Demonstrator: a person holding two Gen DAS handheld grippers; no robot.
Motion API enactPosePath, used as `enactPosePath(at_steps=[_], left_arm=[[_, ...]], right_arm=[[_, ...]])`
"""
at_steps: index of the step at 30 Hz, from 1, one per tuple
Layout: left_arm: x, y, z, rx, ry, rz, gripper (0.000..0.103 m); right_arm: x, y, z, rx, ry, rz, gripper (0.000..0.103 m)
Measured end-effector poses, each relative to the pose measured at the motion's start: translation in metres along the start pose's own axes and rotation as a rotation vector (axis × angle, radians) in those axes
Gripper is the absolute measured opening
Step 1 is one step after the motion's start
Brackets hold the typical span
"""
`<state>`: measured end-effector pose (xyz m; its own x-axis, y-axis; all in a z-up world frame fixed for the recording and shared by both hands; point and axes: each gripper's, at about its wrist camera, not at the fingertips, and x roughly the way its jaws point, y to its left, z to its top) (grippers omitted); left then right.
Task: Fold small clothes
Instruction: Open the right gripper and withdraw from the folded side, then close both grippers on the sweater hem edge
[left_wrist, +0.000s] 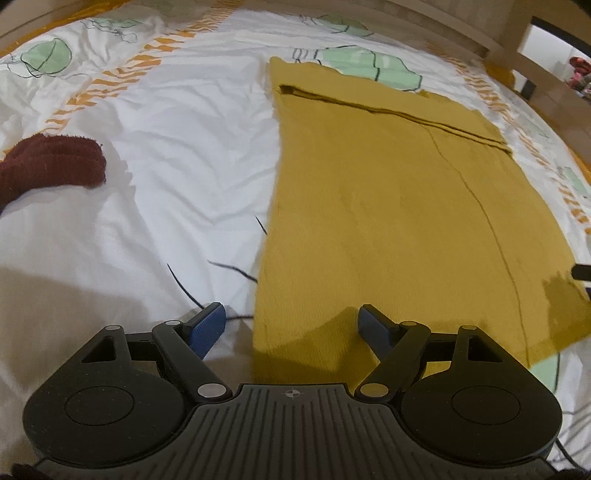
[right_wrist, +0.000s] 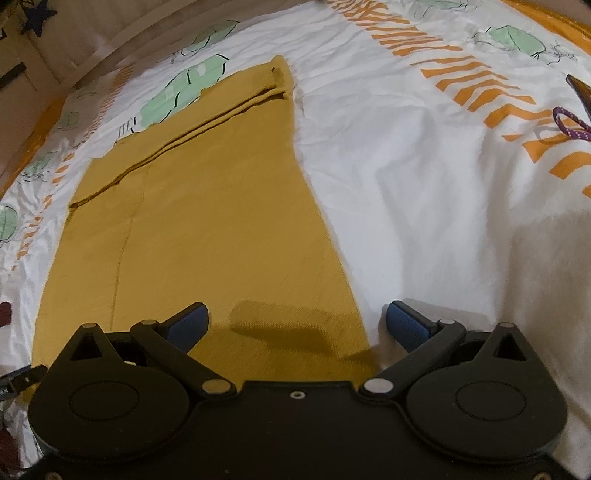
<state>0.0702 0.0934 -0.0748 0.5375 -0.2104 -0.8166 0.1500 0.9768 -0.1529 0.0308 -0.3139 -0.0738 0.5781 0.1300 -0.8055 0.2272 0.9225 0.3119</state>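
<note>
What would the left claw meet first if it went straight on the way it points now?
Probably the near left edge of the mustard cloth, or the white bedcover beside it; the open left claw straddles that edge.

Bedroom at home: printed bedsheet (left_wrist: 177, 147), wooden bedframe (left_wrist: 461, 22).

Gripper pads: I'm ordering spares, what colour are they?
Blue, ribbed pads; clearest in the right wrist view.

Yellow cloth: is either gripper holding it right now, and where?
Nothing is held. Both grippers, left and right, are open above the yellow cloth's near edge.
</note>
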Motion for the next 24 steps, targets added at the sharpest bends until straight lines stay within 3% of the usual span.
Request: enactPosePath(at_steps=[6,14,24], left_arm=[[-0.003,-0.001,-0.006,0.014,0.015,-0.047,0.075],[-0.006,-0.001,-0.013,0.002,0.028,-0.124,0.047],[-0.006,0.003,-0.014,-0.034,0.037,-0.166,0.043]], right_arm=[[-0.003,-0.005,0.004,0.002,0.049,0.055,0.103],[-0.004,-0.009,0.008,-0.030,0.140,0.117,0.103],[0.001,-0.012,0.013,-0.038,0.190,0.135,0.103]])
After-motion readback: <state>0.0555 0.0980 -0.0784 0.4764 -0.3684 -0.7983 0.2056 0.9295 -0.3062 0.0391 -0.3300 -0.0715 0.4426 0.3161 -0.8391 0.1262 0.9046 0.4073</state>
